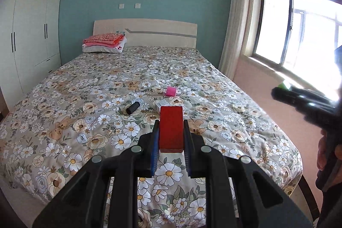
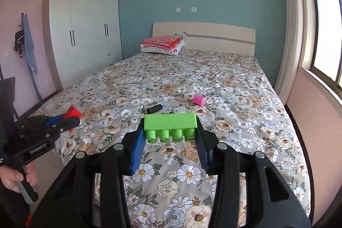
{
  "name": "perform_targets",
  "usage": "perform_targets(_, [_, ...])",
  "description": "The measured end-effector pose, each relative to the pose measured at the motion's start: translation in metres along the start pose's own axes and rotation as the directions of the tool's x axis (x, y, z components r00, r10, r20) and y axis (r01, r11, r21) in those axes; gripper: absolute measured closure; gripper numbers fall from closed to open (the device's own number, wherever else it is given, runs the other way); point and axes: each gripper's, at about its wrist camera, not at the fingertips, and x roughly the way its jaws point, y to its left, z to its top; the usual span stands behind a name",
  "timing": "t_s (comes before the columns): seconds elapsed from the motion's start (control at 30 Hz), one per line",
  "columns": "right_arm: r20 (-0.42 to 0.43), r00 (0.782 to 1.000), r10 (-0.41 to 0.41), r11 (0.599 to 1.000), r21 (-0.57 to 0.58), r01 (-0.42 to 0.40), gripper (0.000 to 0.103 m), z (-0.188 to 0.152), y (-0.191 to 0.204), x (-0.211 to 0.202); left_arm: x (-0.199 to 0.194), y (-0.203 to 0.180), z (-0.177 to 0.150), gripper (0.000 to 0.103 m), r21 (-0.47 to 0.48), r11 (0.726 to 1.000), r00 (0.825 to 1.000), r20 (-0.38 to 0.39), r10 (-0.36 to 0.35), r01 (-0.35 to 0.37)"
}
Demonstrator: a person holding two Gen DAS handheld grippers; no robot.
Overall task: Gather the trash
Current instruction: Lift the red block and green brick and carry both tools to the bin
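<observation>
My left gripper (image 1: 171, 131) is shut on a red block (image 1: 171, 127) and holds it above the near part of the flowered bed (image 1: 85, 99); it also shows in the right wrist view (image 2: 64, 120) at the left. My right gripper (image 2: 170, 131) is shut on a green studded toy brick (image 2: 170, 124), above the bed (image 2: 235, 121). On the bed lie a black cylinder (image 1: 132, 108) (image 2: 154, 108), a small white carton (image 1: 162, 103) (image 2: 180, 110) and a pink roll (image 1: 171, 91) (image 2: 198, 99).
Folded pink bedding on a pillow (image 1: 104, 43) (image 2: 162, 44) lies by the headboard. A white wardrobe (image 1: 30, 35) (image 2: 85, 31) stands left of the bed. A window (image 1: 299, 25) and curtain are on the right. Clothes (image 2: 26, 42) hang on the left wall.
</observation>
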Motion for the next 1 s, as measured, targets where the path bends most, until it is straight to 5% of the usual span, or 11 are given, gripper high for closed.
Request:
perform_targets(0.4, [-0.009,1.0,0.003,0.998,-0.062,-0.003,0.058,-0.06,0.027,-0.057,-0.037,0.001,-0.047,0.081,0.026,0.999,0.999,-0.036,-0.036,0.037])
perform_targets(0.77, [-0.113,0.993,0.034,0.997,-0.06,-0.041,0.058,-0.127,0.043,-0.04,-0.037,0.018,-0.107,0.081,0.021,0.997,0.985,-0.156,-0.074,0.079])
perform_targets(1.0, [-0.229,0.972,0.048,0.997,-0.054,-0.062,0.058,-0.177,0.056,-0.008,-0.014,0.026,-0.152,0.081,0.056,0.997,0.968,-0.25,-0.032,0.047])
